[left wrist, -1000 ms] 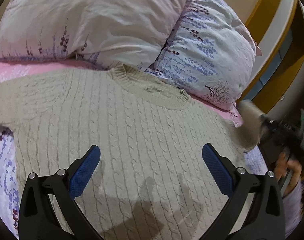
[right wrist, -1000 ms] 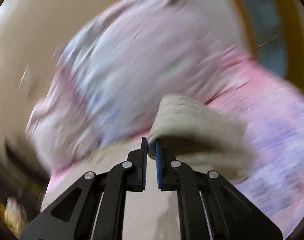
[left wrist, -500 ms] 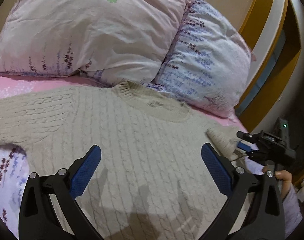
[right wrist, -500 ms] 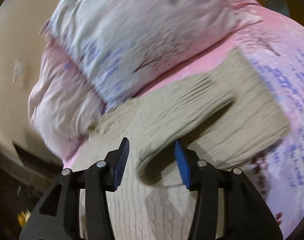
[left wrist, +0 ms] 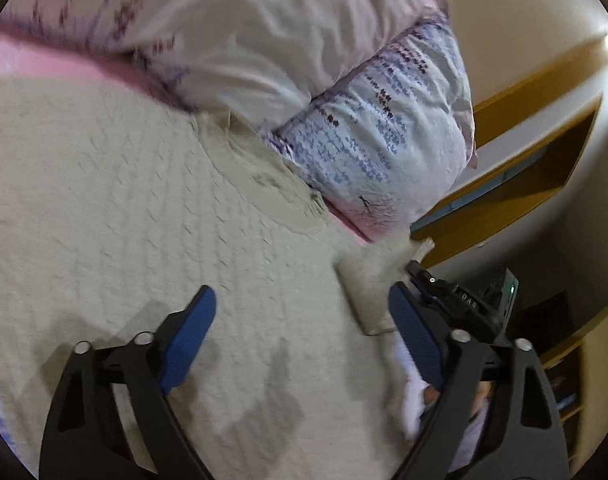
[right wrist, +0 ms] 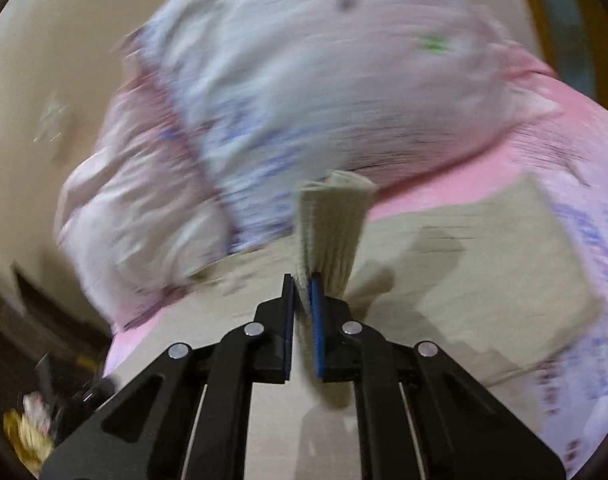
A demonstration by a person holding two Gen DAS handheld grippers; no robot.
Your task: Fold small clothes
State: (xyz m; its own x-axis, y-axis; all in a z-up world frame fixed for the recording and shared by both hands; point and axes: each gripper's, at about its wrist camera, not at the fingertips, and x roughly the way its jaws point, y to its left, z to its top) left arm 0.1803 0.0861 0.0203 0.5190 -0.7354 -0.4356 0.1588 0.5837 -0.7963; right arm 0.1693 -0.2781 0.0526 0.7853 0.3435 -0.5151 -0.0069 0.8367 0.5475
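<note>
A beige cable-knit sweater (left wrist: 144, 220) lies flat on the bed, neck toward the pillows. My left gripper (left wrist: 300, 336) is open and hovers empty over its lower body. My right gripper (right wrist: 302, 296) is shut on the sweater's sleeve (right wrist: 331, 224), whose ribbed cuff sticks up past the pads. In the left wrist view the right gripper (left wrist: 419, 276) holds that sleeve (left wrist: 367, 288) at the sweater's right side. The rest of the sweater (right wrist: 483, 260) spreads out behind it.
Two floral pillows (left wrist: 264, 40) (left wrist: 383, 132) lie at the head of the pink bed sheet (right wrist: 443, 184). A yellow wooden shelf (left wrist: 523, 176) and wall stand to the right. Both views are motion-blurred.
My right gripper, open around the sleeve half a second ago, has shut on it and lifted the cuff. My left gripper has swung right and closer to the sweater, still open.
</note>
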